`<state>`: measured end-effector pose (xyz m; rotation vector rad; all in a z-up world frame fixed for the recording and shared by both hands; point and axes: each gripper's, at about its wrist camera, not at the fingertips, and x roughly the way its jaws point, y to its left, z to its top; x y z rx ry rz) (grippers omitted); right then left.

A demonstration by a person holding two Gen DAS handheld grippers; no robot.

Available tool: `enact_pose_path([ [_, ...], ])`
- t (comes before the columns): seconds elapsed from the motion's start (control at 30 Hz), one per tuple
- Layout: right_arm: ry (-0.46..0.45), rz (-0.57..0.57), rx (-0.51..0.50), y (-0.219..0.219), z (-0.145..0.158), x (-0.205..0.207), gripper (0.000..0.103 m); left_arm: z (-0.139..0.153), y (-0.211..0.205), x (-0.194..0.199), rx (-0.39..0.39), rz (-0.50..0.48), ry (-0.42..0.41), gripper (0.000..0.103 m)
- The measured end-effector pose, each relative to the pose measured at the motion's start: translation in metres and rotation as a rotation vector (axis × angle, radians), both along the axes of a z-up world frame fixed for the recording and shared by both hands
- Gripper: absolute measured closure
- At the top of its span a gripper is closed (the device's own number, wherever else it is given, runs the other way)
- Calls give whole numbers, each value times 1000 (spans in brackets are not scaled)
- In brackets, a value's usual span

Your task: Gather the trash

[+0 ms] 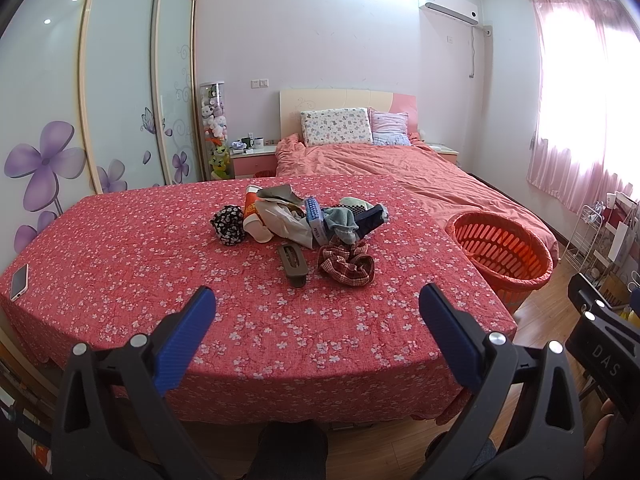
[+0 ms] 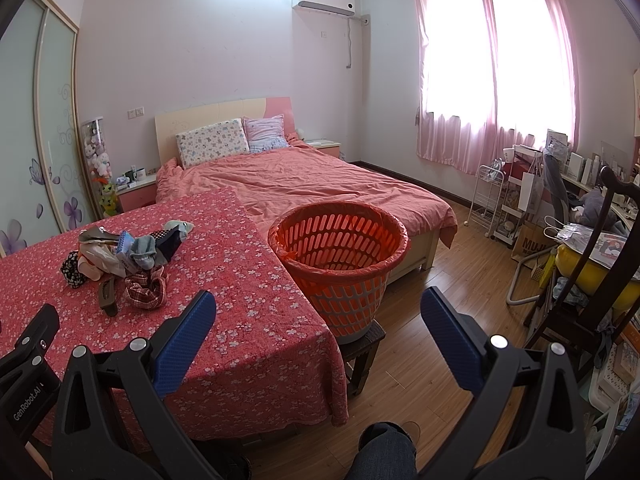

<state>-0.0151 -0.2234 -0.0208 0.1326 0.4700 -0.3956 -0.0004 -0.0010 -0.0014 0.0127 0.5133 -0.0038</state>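
A bedroom seen from two handheld grippers, both held low at the near edge of a table [image 1: 140, 264] covered in a red cloth with small white flowers.

The left gripper [image 1: 318, 312] has two blue-padded fingers spread wide apart, holding nothing, above the near part of the cloth. The right gripper [image 2: 319, 314] is likewise spread wide and empty, pointing between the table's right edge and the floor. Each gripper's black body shows at the edge of the other's view: one reads "DAS", the other "GenRobot.AI".

A pile of trash [image 1: 304, 218] sits at the middle of the table, well beyond the fingers. In it can be counted: one black pouch with white dots [image 1: 228, 225] on the left, one orange and white cup, one crumpled plastic bag, one blue box [image 1: 314, 216] with unreadable print, grey and green socks, and one dark blue item. Just in front lie one brown plastic handle [image 1: 293, 265] and one red plaid cloth [image 1: 346, 265].

One phone [image 1: 19, 282] lies at the table's far left edge.

One orange slatted basket [image 2: 340, 256] lined with an orange bag stands on a small stool beside the table's right edge, empty.

Beyond is one bed [image 2: 320, 184] with two pillows. A brown paper bag [image 2: 530, 242] at far right reads "MUJ".
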Motion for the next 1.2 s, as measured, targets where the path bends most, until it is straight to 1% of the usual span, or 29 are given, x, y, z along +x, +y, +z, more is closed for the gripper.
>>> enact_pose_path([
  [1.2, 2, 2, -1, 1, -1, 2, 2, -5, -3, -1, -1, 0, 5, 4],
])
